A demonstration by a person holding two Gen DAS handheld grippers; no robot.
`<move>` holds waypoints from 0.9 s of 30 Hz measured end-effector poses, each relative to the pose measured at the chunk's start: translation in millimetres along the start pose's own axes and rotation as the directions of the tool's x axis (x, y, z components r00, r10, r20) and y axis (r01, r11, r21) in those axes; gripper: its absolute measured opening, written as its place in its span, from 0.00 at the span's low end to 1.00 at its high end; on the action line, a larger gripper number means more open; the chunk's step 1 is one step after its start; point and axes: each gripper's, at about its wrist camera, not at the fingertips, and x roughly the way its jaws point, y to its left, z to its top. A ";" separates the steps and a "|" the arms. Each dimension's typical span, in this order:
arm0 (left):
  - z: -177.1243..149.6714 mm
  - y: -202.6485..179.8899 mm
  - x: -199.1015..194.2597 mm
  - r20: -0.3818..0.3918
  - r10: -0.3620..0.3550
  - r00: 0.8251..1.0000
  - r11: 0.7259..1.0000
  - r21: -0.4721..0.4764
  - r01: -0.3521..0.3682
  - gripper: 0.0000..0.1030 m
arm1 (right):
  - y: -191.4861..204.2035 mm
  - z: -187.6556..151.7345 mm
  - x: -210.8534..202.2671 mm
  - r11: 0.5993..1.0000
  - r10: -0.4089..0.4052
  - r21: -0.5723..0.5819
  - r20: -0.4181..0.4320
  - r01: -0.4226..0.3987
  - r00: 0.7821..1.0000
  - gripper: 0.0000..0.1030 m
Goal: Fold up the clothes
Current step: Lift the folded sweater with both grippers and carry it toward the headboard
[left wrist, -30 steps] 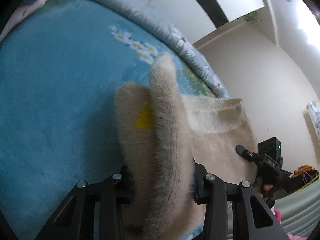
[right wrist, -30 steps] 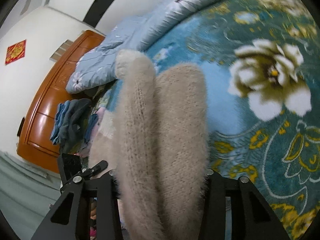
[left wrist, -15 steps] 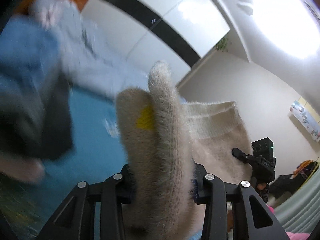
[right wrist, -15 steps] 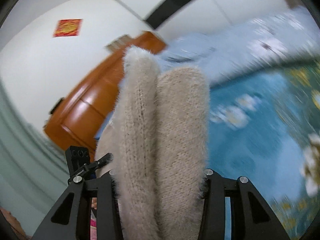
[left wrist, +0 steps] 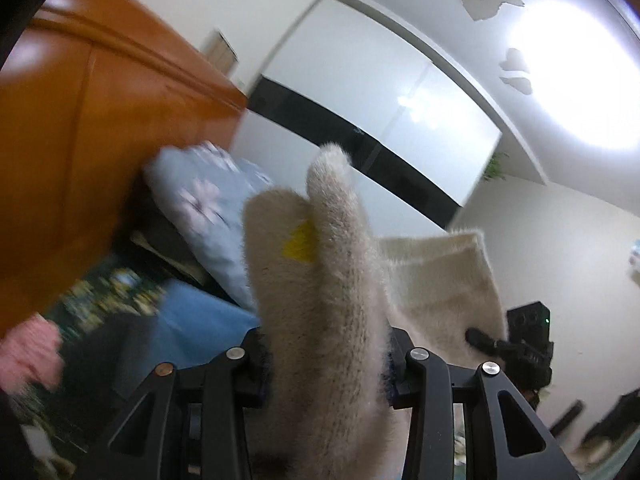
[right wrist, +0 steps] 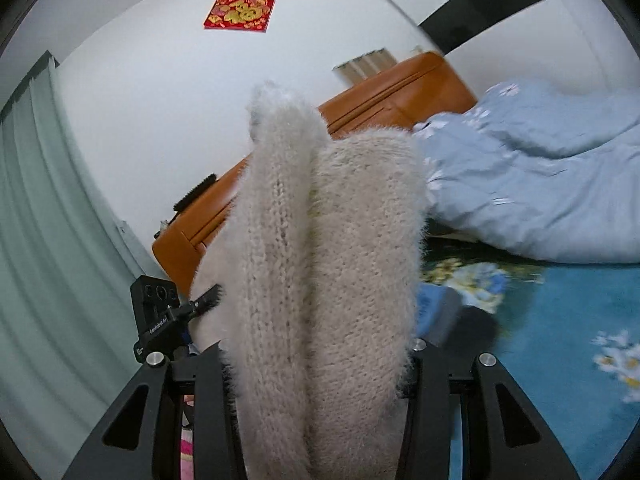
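Left gripper (left wrist: 326,364): pressed onto a bunched fold of the fuzzy beige sweater (left wrist: 320,300), which fills the gap between its two black fingers.
Right gripper (right wrist: 320,356): likewise pinching a thick fold of the sweater (right wrist: 320,260), the knit bulging up between its fingers.
Sweater: held up in the air between the two grippers, above the bed; a yellow patch (left wrist: 298,242) shows on the fold in the left view, and a flat ribbed panel of it stretches toward the right gripper (left wrist: 520,350).
Bed: blue floral bedspread (right wrist: 560,320) below, with a pale blue quilt (right wrist: 540,184) heaped at its far side.
Headboard: orange-brown wood (right wrist: 384,92), behind the quilt.
Wall: white, with a red and gold paper square (right wrist: 240,12); a pale green curtain (right wrist: 36,240) hangs at the left.
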 end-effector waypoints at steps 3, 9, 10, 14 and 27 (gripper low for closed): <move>18.2 35.2 0.3 -0.007 0.063 0.998 0.998 -0.025 -0.063 0.41 | -12.0 2.4 43.3 0.999 0.019 0.042 -0.027 -0.017 0.999 0.43; -1.3 115.0 40.6 -0.058 0.121 0.991 0.980 -0.149 -0.129 0.41 | -54.3 -22.4 96.3 0.994 -0.001 0.112 -0.066 0.009 0.998 0.43; -7.8 130.9 49.7 -0.072 0.129 0.989 0.973 -0.184 -0.140 0.41 | -63.4 -27.4 103.2 0.992 -0.007 0.125 -0.070 0.016 0.998 0.43; -41.0 163.6 67.1 -0.103 0.150 0.983 0.946 -0.276 -0.173 0.43 | -100.2 -47.6 127.2 0.983 -0.019 0.182 -0.076 0.032 0.997 0.43; -64.6 181.5 95.8 -0.177 0.202 0.963 0.922 -0.296 -0.248 0.57 | -163.3 -83.3 133.7 0.930 0.036 0.367 -0.093 0.001 0.995 0.48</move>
